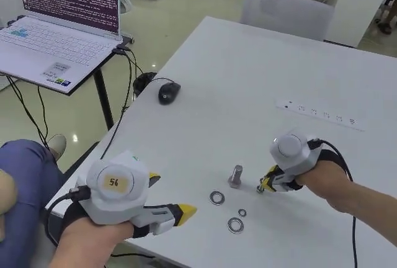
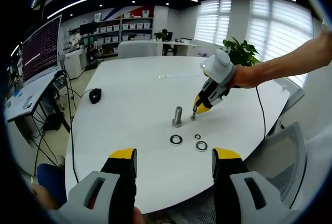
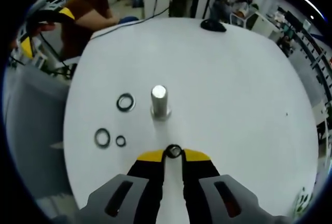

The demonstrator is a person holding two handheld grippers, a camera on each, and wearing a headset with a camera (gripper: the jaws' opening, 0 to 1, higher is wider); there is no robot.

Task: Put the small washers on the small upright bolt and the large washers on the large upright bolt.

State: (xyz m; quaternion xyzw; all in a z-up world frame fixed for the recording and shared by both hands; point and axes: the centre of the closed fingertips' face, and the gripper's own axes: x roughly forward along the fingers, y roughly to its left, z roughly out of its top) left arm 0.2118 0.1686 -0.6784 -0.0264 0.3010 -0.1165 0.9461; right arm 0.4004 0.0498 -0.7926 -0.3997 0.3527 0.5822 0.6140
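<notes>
White table (image 3: 233,79) below, right hand-held gripper (image 3: 174,157) pinches small washer (image 3: 174,148), left hand-held gripper (image 2: 175,155) spread wide

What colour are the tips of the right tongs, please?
Yellow, on the right tongs, clearest in the right gripper view.

Smooth matt white table (image 1: 248,75), bright metal bolt (image 1: 236,175), dull metal washers (image 1: 211,198), dark metal small washer (image 3: 174,147), glossy plastic mouse (image 1: 169,92)

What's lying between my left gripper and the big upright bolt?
A large washer lies flat on the table there, touching neither the left gripper nor the bolt. The left gripper view shows it best, and the head view too.
</notes>
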